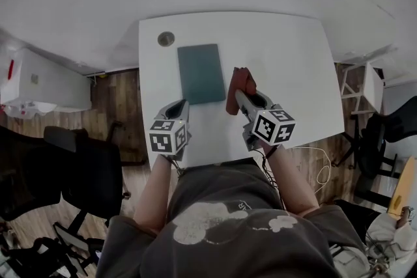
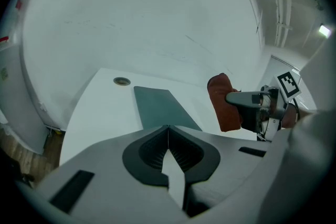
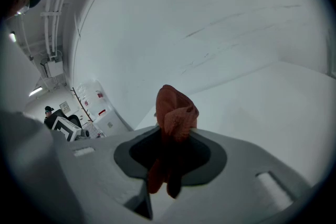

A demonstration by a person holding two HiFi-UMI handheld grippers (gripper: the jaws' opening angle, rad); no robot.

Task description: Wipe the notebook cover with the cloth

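Two grippers sit near the dark green notebook (image 1: pixel 201 73), which lies flat on the white table (image 1: pixel 287 62). The left gripper (image 1: pixel 181 105) is just short of the notebook's near edge; its own view shows its jaws pressed together on nothing. The right gripper (image 1: pixel 244 97), just right of the notebook, clamps a rust-red cloth (image 3: pixel 176 110). Only its own view shows the fabric bunched between the jaws. A round grommet (image 1: pixel 166 38) sits beyond the notebook's far left corner
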